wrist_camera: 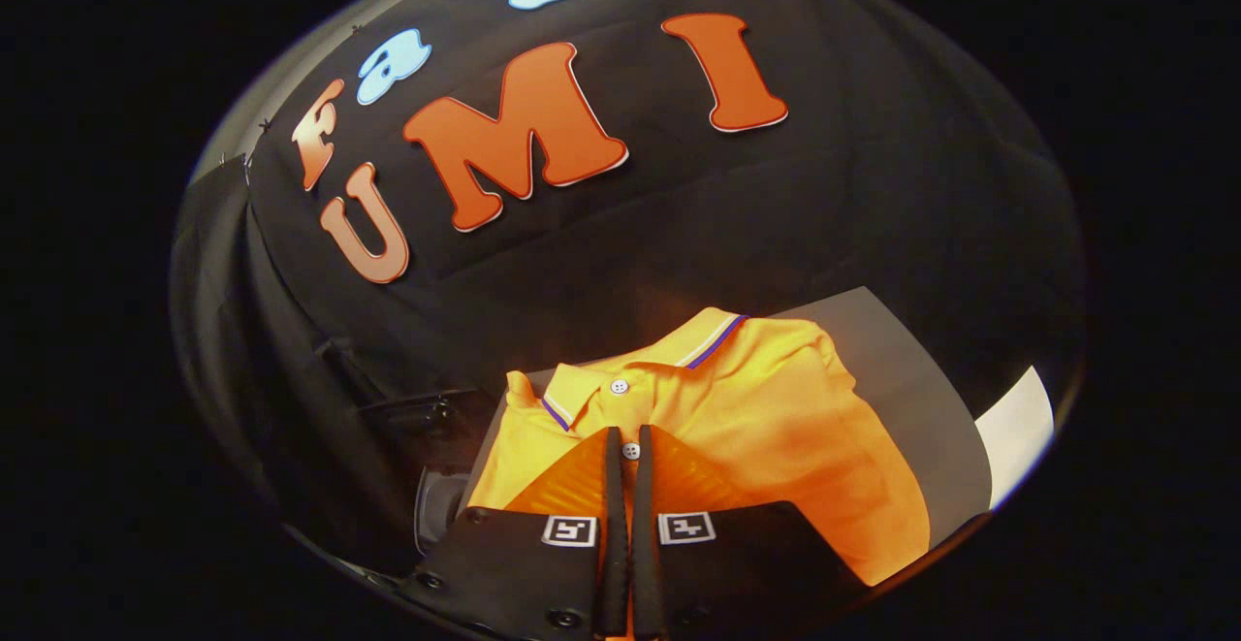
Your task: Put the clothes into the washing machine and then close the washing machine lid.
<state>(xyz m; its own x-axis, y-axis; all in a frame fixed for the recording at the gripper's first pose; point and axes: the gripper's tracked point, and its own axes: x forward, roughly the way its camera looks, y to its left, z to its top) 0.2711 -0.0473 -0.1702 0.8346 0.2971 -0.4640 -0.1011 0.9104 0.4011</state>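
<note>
Jaws of the gripper (630,439) stand nearly closed, a thin gap between them over the placket of the orange polo shirt (766,408); we cannot tell whether any cloth is pinched. We judge the tips sit at the button line because the doubled fabric there would give a firm hold. The shirt lies spread on the grey surface (902,350), collar away from us. Beyond its far edge hangs the dark booth wall. Left of the shirt we see a dark, unclear object, perhaps the machine.
</note>
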